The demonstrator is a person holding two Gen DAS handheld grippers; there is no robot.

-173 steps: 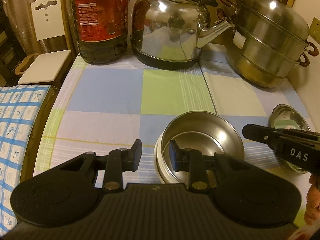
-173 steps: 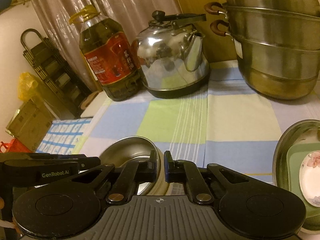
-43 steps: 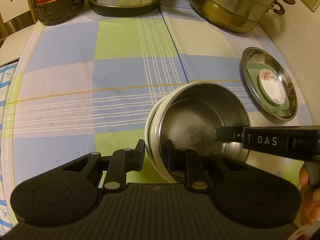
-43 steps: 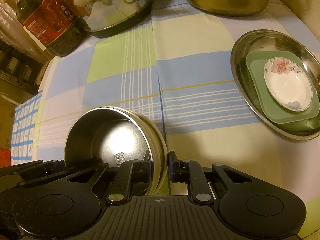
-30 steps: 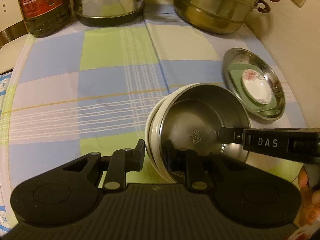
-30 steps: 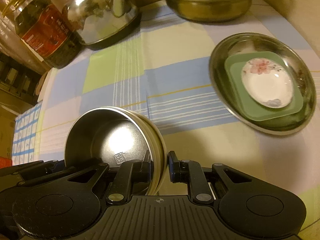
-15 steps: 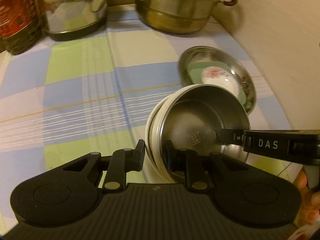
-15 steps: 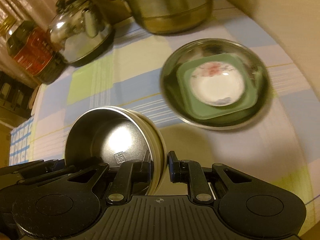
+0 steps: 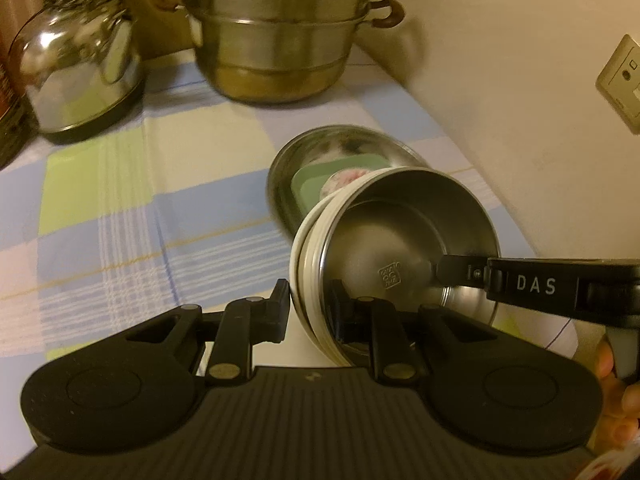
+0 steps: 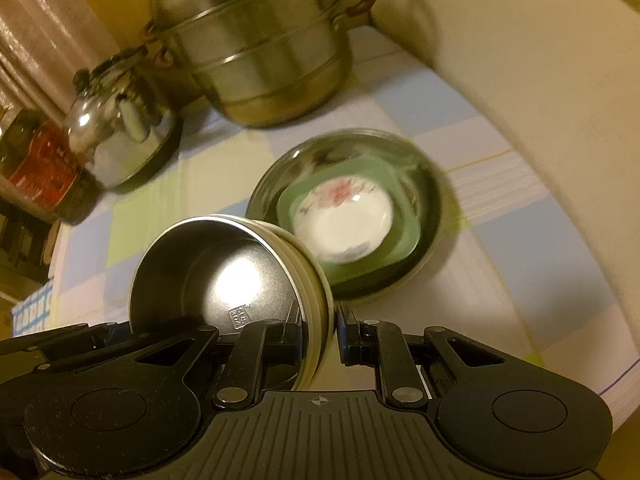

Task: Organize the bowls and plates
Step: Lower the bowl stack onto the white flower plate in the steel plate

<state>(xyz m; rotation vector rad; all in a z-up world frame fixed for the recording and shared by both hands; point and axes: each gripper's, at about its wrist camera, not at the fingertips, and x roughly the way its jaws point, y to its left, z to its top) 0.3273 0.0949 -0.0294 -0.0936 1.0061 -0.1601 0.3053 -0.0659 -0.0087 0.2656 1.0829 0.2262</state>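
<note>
The steel bowl (image 9: 404, 240) hangs tilted in the lower centre of both views, clear of the checked surface (image 9: 120, 208). The left gripper (image 9: 310, 312) pinches its near rim, one finger inside and one outside; the right gripper (image 10: 318, 330) pinches the opposite rim likewise. Just beyond the bowl, a steel plate (image 10: 434, 196) holds a green dish (image 10: 404, 232) and a floral saucer (image 10: 344, 220).

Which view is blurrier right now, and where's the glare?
Right wrist view: motion blur smears the steamer pot, kettle and floral dish; a bright glare spot sits inside the steel bowl. Left wrist view: milder blur, warm dim light.
</note>
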